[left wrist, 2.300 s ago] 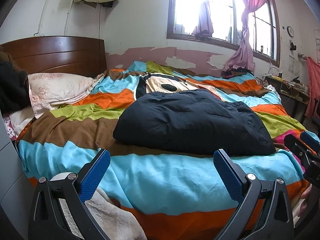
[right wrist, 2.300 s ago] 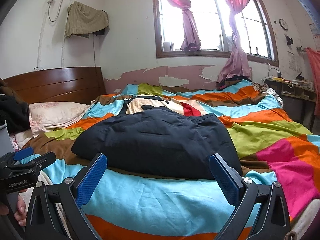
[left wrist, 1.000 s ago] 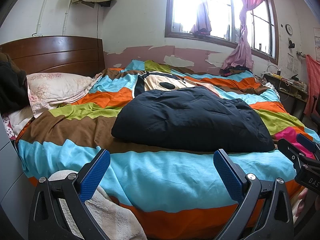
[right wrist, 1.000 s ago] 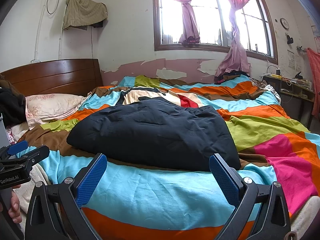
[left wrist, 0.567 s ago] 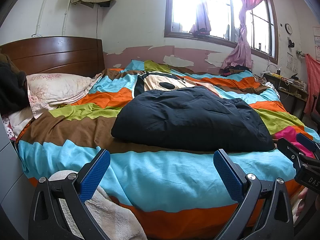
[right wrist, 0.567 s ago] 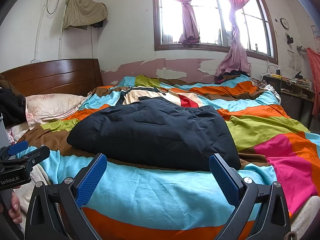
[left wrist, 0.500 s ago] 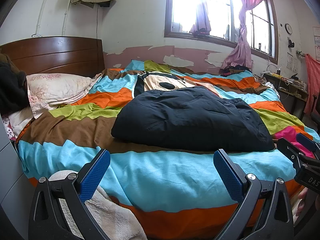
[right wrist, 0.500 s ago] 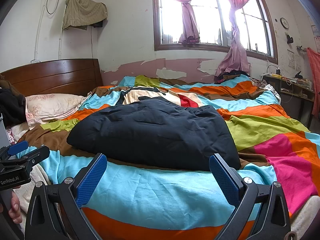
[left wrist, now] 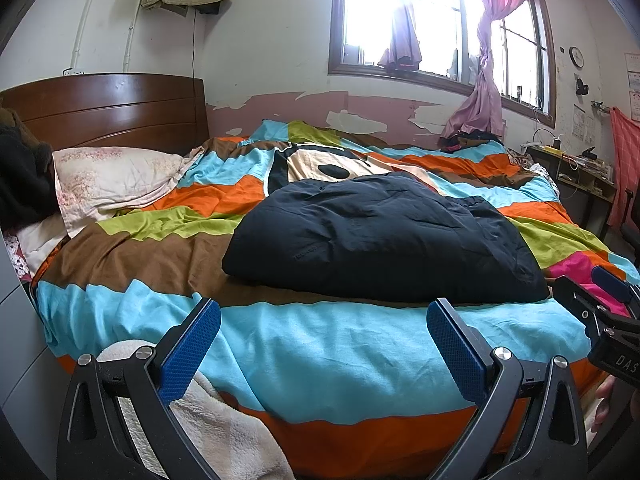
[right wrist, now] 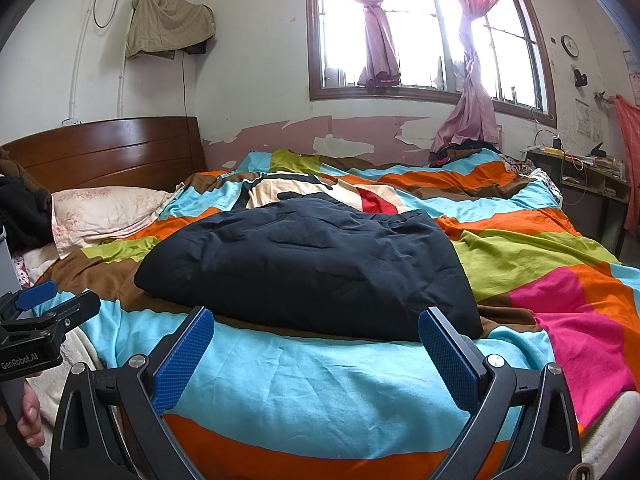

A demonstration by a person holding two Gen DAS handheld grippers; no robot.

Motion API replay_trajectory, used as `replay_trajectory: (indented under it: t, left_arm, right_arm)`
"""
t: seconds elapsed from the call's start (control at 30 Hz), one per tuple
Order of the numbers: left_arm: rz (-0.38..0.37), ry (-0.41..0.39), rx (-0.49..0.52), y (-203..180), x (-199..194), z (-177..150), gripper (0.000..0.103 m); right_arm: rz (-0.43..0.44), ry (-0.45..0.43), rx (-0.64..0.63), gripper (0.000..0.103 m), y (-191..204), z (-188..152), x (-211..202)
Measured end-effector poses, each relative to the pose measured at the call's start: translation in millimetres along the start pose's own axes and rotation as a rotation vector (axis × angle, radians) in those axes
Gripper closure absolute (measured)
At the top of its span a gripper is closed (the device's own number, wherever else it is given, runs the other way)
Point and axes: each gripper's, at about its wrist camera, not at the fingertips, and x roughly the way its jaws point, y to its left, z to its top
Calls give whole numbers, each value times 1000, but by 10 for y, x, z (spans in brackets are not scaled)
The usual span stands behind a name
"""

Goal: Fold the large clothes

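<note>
Left hand-held gripper (left wrist: 323, 338): near bed edge, blue pads spread wide, holding nothing.
Right hand-held gripper (right wrist: 316, 338): likewise wide apart, empty.
Dark padded garment (left wrist: 384, 236): folded bundle mid-bed on striped quilt (left wrist: 304, 344), beyond both grippers.
Pillow (left wrist: 112, 178): far left, by headboard (left wrist: 104, 112).

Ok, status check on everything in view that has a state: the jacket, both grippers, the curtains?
dark jacket: folded into a compact bundle, lying on the striped duvet.
left gripper: open, empty, clear of the jacket.
right gripper: open, empty, short of the jacket.
pink curtains: drawn back and knotted.
pillow: lying at the headboard.
</note>
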Motion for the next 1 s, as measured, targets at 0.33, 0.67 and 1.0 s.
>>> replay_trajectory:
  t: [0.33,0.67,1.0]
  left_arm:
    - [1,-1,0,-5,-2,-2,2]
    - [2,-1,1,-10,-2,-3,2]
    - [2,0,1,-10,-1,-1,2]
  right_arm:
    - [-1,-1,0,0,1,2,-1]
    - [-9,-3,0,0,27,-22,-14]
    - [-10,-3,1,0,29,-21,-13]
